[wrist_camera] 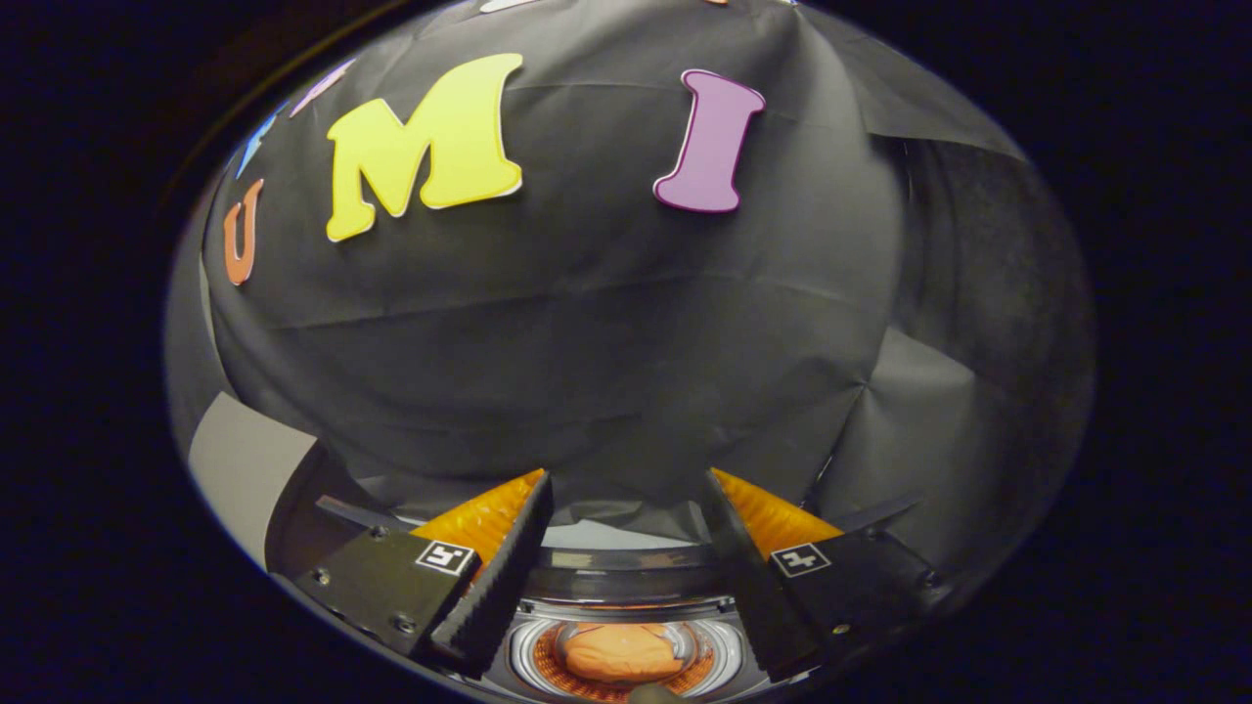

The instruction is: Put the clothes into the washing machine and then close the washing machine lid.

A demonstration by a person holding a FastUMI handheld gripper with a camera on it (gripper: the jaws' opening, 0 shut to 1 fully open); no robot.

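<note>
1. The jaws [626, 489] stand wide apart and hold nothing; their black ribbed inner faces and orange backs frame the scene, each carrying a small square marker on its black mount.
2. The jaws' near ends are cut off low in the view, and a small dark rounded thing at the very bottom, below the drum, is too cropped to make out.
3. The jaws point level or slightly upward toward the booth's black cloth wall, so the machine sits low between them.
4. The orange clothes [622, 652] lie bunched inside the washing machine [626, 559], in its ribbed drum, between the two jaws and below their tips, not touched by either.
5. The machine's dark rim curves across the gap between the jaws; its outer sides are hidden behind them.
6. Whether a lid is raised cannot be told; the drum opening is uncovered.
7. Beyond, a pale grey panel [240, 469] shows off to the left.
</note>
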